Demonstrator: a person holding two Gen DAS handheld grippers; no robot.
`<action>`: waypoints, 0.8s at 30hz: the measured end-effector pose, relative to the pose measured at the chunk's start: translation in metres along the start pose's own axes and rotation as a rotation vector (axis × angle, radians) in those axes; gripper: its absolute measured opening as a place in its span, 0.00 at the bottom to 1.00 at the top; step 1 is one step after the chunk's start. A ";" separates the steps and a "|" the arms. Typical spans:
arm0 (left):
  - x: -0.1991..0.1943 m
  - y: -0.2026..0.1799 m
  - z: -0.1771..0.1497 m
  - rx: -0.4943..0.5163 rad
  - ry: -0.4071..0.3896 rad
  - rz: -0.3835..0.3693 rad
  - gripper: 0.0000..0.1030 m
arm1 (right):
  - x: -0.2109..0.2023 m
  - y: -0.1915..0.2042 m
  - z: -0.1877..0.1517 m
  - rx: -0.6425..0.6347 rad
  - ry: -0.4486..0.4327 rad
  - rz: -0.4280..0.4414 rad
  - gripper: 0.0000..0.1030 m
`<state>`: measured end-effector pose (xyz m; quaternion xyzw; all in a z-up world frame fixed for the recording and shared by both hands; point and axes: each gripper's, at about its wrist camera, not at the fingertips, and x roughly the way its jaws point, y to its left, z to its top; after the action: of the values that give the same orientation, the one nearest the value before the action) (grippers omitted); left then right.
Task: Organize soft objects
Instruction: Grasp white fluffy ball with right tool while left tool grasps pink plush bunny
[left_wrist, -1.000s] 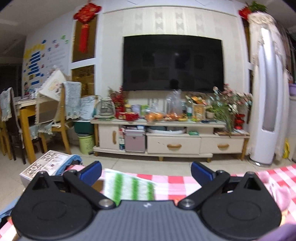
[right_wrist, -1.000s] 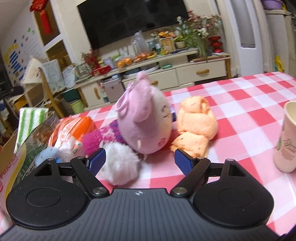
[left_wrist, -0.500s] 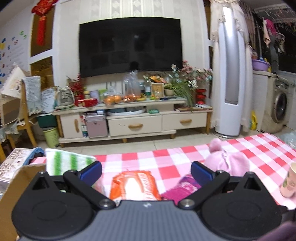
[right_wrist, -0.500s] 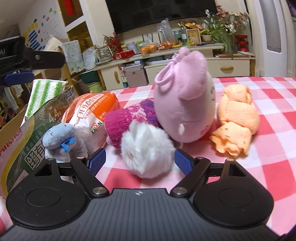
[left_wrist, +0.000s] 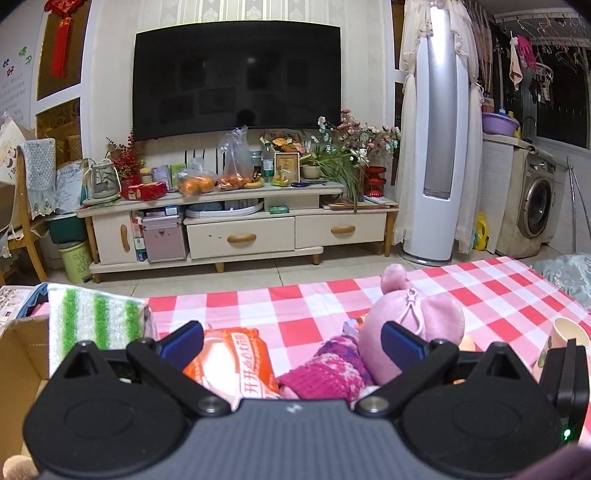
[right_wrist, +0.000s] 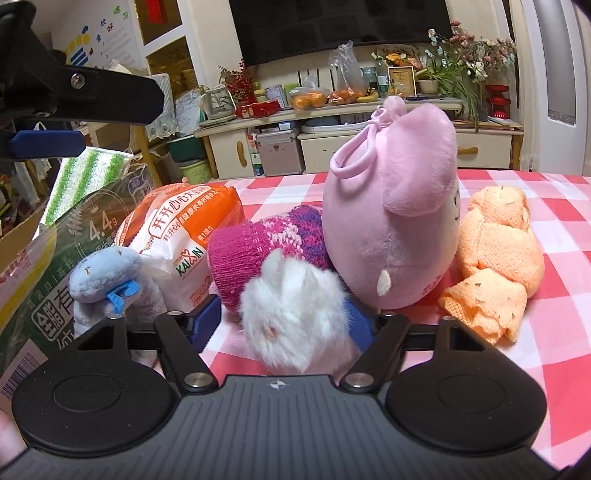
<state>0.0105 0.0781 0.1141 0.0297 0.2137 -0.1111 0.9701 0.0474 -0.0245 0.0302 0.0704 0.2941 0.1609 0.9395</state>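
Note:
On the pink checked tablecloth (right_wrist: 524, 362) lie a pink plush pig (right_wrist: 395, 236), a magenta knit hat (right_wrist: 266, 247) with a white pompom (right_wrist: 295, 317), an orange towel (right_wrist: 498, 258), a small blue plush (right_wrist: 103, 273) and an orange snack bag (right_wrist: 177, 225). My right gripper (right_wrist: 286, 319) is open, its fingers on either side of the pompom. My left gripper (left_wrist: 291, 341) is open and empty, held above the bag (left_wrist: 236, 358), hat (left_wrist: 328, 369) and pig (left_wrist: 413, 317).
A cardboard box (left_wrist: 22, 354) stands at the left with a green-striped cloth (left_wrist: 92, 317) and a green printed bag (right_wrist: 55, 266) at it. A paper cup (left_wrist: 557, 336) stands at the right of the table. A TV cabinet (left_wrist: 240, 229) lies beyond the table.
My right gripper has moved forward so the pompom now lies between its fingers. My left gripper has swung right, bringing the pig, hat and cup into view.

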 end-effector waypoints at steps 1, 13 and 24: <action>0.000 -0.001 0.000 -0.001 0.001 -0.002 0.99 | 0.000 -0.001 0.000 -0.010 0.002 -0.006 0.69; 0.007 -0.034 -0.001 0.002 0.006 -0.062 0.99 | -0.027 -0.037 -0.010 0.019 0.028 -0.017 0.60; 0.046 -0.094 -0.012 0.044 0.071 -0.127 0.99 | -0.067 -0.099 -0.021 0.097 0.036 -0.134 0.60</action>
<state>0.0246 -0.0213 0.0828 0.0412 0.2468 -0.1760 0.9521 0.0095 -0.1397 0.0258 0.0933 0.3226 0.0845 0.9381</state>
